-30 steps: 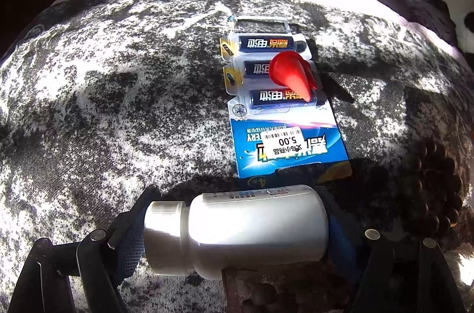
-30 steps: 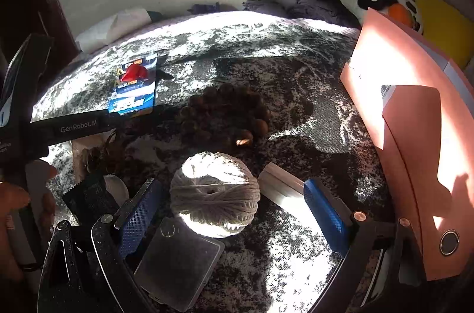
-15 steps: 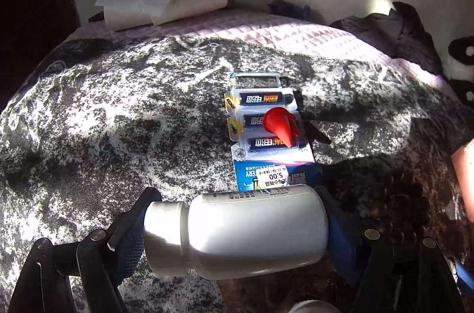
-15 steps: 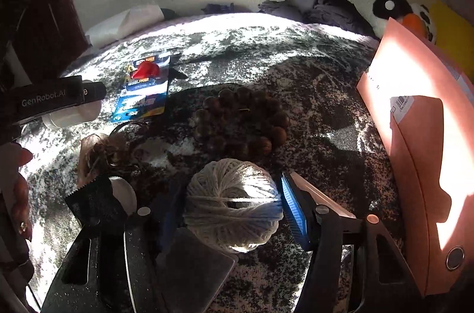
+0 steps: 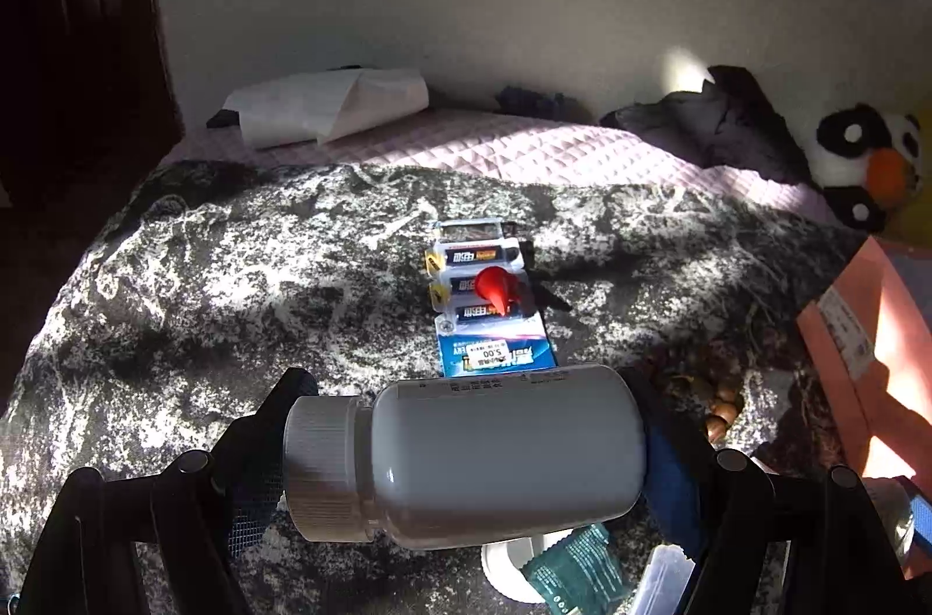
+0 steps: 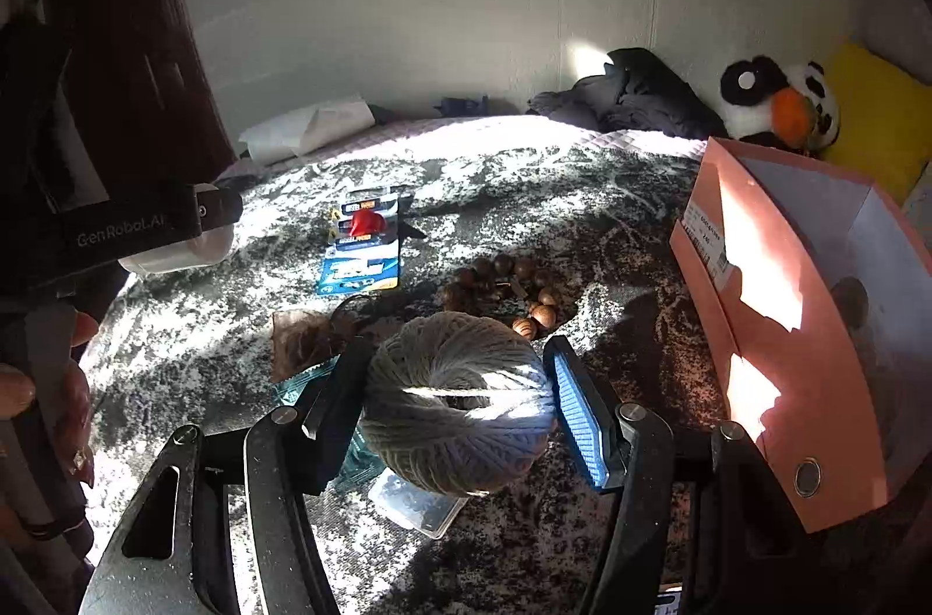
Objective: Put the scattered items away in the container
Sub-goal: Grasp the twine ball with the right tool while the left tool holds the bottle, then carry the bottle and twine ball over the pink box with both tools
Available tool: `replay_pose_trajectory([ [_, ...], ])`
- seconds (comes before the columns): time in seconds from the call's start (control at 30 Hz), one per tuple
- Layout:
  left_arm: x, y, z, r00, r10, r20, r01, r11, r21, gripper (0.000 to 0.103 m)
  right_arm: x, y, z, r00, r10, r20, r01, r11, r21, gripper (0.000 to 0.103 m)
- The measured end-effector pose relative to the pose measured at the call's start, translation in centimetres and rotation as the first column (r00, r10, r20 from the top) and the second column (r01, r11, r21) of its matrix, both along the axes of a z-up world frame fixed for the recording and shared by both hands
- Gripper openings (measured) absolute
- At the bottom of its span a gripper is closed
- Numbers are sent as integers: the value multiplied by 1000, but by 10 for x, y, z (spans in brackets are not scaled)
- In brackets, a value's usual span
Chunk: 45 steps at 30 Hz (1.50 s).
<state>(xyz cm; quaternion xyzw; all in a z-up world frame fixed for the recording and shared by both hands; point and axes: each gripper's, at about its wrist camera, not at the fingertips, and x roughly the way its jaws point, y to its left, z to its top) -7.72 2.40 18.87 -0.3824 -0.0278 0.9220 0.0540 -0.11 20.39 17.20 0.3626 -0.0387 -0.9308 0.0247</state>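
White plastic bottle lies crosswise, gripped end to end by the left gripper; beside it the right gripper clamps the twine ball, nearer the pink box standing open rightward.

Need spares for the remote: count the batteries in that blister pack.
3 batteries show in the blister pack on the blanket: top, middle partly under the red cone, bottom. More may be hidden.
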Motion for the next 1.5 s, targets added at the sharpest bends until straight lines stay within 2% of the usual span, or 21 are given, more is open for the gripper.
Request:
replay_pose_trajectory([
  [0.3,64,28,38,996,-71,-54,70,997,-20,85,68,12,63,994,-9,-113,9,1000,-2,64],
  [0.63,125,93,78,968,-223,-119,220,975,-37,85,149,70,100,977,-117,-179,118,993,-2,64],
  [0.87,156,158,94,928,-346,-140,340,938,-67,85,200,130,114,951,-233,-202,232,972,-29,64],
  [1.1,176,221,98,882,-451,-134,442,892,-94,85,235,185,120,920,-327,-215,325,945,-48,64],
  [1.27,177,261,103,851,-508,-131,497,861,-110,85,245,224,122,899,-377,-222,374,926,-59,64],
  [1.5,156,317,101,808,-580,-99,568,813,-125,85,238,278,120,865,-445,-232,435,895,-96,64],
])
